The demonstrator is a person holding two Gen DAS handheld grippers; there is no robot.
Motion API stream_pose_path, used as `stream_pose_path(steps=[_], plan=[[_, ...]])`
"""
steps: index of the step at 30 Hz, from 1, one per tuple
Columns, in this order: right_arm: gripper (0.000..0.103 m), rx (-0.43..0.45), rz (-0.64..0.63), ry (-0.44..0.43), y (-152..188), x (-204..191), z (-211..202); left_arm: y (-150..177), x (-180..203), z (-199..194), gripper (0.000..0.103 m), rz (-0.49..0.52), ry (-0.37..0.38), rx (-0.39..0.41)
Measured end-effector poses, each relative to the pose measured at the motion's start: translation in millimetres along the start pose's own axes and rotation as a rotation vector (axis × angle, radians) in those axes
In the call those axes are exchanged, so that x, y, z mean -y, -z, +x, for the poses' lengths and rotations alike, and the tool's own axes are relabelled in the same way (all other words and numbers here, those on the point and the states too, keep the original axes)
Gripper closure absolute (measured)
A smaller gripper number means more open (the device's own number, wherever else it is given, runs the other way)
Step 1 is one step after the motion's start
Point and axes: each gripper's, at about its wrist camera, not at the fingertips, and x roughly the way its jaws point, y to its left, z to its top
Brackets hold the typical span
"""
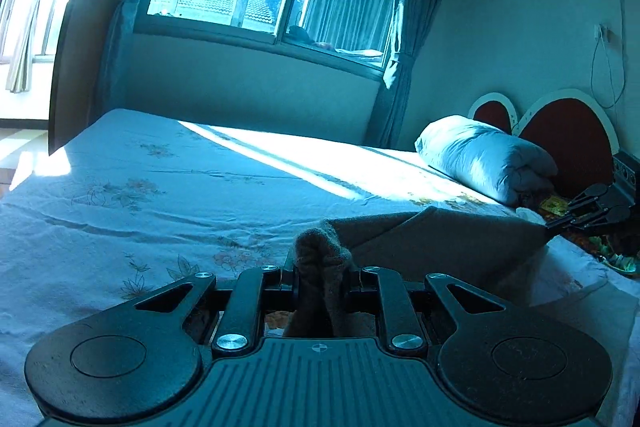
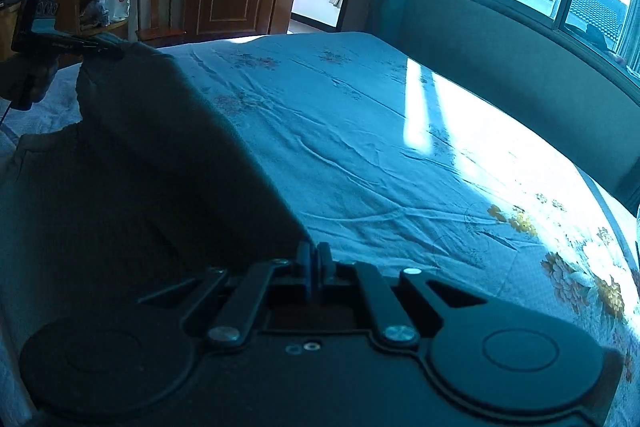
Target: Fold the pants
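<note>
Grey fleecy pants (image 1: 440, 243) lifted over bed's (image 1: 160, 187) near edge | left gripper (image 1: 322, 269) clamped on a bunched corner | right gripper (image 2: 316, 259) pinching the other | soft, floppy, light, so grab corners imo

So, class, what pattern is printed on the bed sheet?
Flowers on pale blue sheet, clearest in the right wrist view.

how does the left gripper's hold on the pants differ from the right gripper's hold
The left gripper holds a thick bunched wad of the pants; the right gripper pinches a thin edge. The left's jaws are spread by cloth; the right's nearly meet. Both are shut on the pants, lifting one edge above the bed.
</note>
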Motion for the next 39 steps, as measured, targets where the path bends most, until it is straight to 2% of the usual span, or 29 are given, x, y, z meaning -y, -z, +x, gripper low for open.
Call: stream_pose_path(steps=[3,5,6,8,9,12,16,18,21,24,27,29,36,39], plan=[[0.103,-0.015,-0.019,0.021,22.6,-29.6,-22.2,11.6,22.9,-28.9,0.085,0.062,0.011,-0.018],[0.103,-0.028,-0.039,0.037,45.3,-52.1,-29.8,29.0,36.7,-50.4,0.084,0.069,0.018,-0.038],[0.09,-0.035,-0.038,0.06,57.4,-61.9,-31.0,39.5,42.9,-60.6,0.082,0.067,0.018,-0.064],[0.068,-0.035,0.021,0.112,82.9,-77.5,-36.6,67.4,52.4,-80.8,0.049,0.01,-0.065,-0.108],[0.072,-0.022,0.054,0.115,90.9,-80.0,-40.1,78.7,55.0,-89.4,0.028,-0.013,-0.115,-0.116],[0.073,0.011,0.191,0.134,115.7,-84.0,-51.5,106.6,55.9,-114.7,0.026,-0.124,-0.181,-0.127],[0.073,0.064,0.256,0.185,120.5,-88.8,-59.1,126.0,58.6,-139.7,0.027,-0.295,-0.296,-0.116],[0.073,0.088,0.265,0.196,116.4,-88.3,-58.8,129.8,65.5,-148.1,0.027,-0.359,-0.322,-0.088],[0.072,0.111,0.286,0.194,117.1,-91.3,-64.9,132.8,83.9,-149.1,0.027,-0.444,-0.338,-0.051],[0.072,0.132,0.301,0.197,121.9,-95.2,-70.9,133.7,98.4,-147.0,0.027,-0.554,-0.28,-0.003],[0.072,0.127,0.331,0.206,126.7,-97.5,-72.2,138.5,103.6,-133.7,0.027,-0.682,-0.252,0.004],[0.072,0.119,0.353,0.219,128.4,-98.1,-71.1,143.2,106.4,-123.2,0.027,-0.761,-0.257,-0.018],[0.072,0.11,0.421,0.279,133.6,-100.7,-64.6,145.9,122.8,-98.9,0.028,-0.766,-0.316,-0.052],[0.071,0.096,0.444,0.298,134.0,-99.9,-58.4,142.8,132.3,-93.8,0.028,-0.73,-0.357,-0.047]])
